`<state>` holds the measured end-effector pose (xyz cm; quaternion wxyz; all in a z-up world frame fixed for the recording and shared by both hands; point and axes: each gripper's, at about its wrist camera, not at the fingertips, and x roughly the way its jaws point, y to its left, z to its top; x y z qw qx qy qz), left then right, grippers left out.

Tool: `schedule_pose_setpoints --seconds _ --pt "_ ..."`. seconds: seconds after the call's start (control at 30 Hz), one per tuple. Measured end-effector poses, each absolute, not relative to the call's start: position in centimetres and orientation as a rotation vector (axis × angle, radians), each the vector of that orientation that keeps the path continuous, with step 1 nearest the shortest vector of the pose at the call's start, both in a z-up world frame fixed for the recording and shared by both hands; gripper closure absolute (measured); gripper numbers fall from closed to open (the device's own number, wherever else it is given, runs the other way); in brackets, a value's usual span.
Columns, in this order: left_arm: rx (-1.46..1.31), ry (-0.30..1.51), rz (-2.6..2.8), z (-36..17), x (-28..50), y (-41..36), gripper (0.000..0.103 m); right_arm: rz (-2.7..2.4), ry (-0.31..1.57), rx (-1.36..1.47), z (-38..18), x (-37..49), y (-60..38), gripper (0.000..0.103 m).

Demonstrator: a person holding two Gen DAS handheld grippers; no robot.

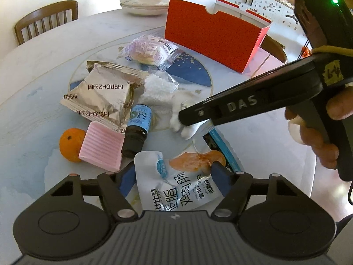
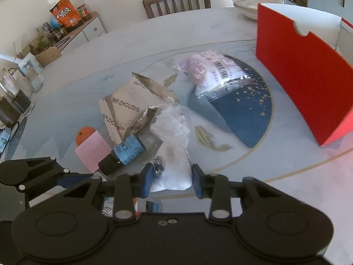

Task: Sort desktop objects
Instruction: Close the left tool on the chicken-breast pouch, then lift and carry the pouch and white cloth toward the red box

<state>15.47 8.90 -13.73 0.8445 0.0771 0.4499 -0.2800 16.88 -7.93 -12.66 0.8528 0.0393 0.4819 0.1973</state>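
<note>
My left gripper point(image 1: 176, 178) stands open around a white chicken-sausage pouch point(image 1: 176, 187) lying on the table; its pads sit on either side of it. My right gripper point(image 2: 172, 178) is open around a white crumpled tissue point(image 2: 174, 165); in the left wrist view it point(image 1: 187, 119) reaches in from the right over the tissue point(image 1: 187, 130). Nearby lie a silver ZHOUSHI packet point(image 1: 103, 92), a dark bottle with a blue label point(image 1: 138, 130), a pink ridged block point(image 1: 102, 148), an orange point(image 1: 69, 143), a wrapped bun point(image 1: 150, 50) and a clear plastic bag point(image 1: 158, 86).
A red open box point(image 1: 211, 31) stands at the back right of the round table point(image 1: 55, 50). Stacked white dishes point(image 1: 145, 2) sit at the far edge. A wooden chair point(image 1: 44, 22) stands behind the table. Glass jars point(image 2: 13, 101) stand at the left edge in the right wrist view.
</note>
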Motion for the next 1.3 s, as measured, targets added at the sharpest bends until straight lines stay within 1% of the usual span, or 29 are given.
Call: schedule_pose_setpoints --seconds 0.03,0.07,0.1,0.23,0.3,0.37,0.4,0.43,0.83,0.87,0.9,0.97,1.13,1.3 --pt "0.152 0.953 -0.587 -13.7 15.3 9.0 0.034 0.414 1.011 0.083 -12.6 16.8 -8.2 0.068" --pt "0.139 0.957 -0.584 -13.6 15.2 9.1 0.040 0.413 1.009 0.082 -12.5 16.7 -8.5 0.068" --pt "0.125 0.961 -0.584 -13.5 15.1 9.2 0.044 0.412 1.006 0.080 -12.4 16.5 -8.8 0.068" --pt "0.079 0.971 -0.588 -13.4 15.1 9.2 0.049 0.414 0.991 0.066 -12.1 15.9 -9.7 0.068" --pt "0.065 0.967 -0.593 -13.2 14.8 8.9 0.055 0.413 0.979 0.057 -11.8 15.6 -10.1 0.068" --pt "0.047 0.955 -0.599 -12.8 14.6 8.9 0.071 0.411 0.973 0.051 -11.5 15.4 -10.5 0.068" --pt "0.039 0.949 -0.597 -12.5 14.6 8.9 0.077 0.406 0.970 0.046 -11.3 15.2 -10.8 0.068" --pt "0.039 0.952 -0.591 -12.4 14.7 8.8 0.086 0.407 0.969 0.046 -11.2 15.1 -11.1 0.068" --pt "-0.010 0.944 -0.578 -11.6 14.7 8.1 0.088 0.392 0.915 -0.022 -9.0 13.6 -14.3 0.069" --pt "-0.019 0.943 -0.577 -11.5 14.8 8.1 0.096 0.393 0.911 -0.026 -8.8 13.5 -14.7 0.069" --pt "-0.033 0.944 -0.577 -11.4 14.9 8.1 0.099 0.394 0.910 -0.025 -8.6 13.4 -15.0 0.069" --pt "-0.043 0.937 -0.576 -11.1 15.1 8.0 0.102 0.390 0.905 -0.027 -8.3 13.4 -15.6 0.069" --pt "-0.031 0.911 -0.583 -10.3 15.6 7.3 0.103 0.379 0.900 -0.030 -7.7 13.3 -17.1 0.069" --pt "-0.039 0.931 -0.591 -10.4 16.5 6.8 0.102 0.368 0.905 -0.031 -7.7 13.5 -18.4 0.069"
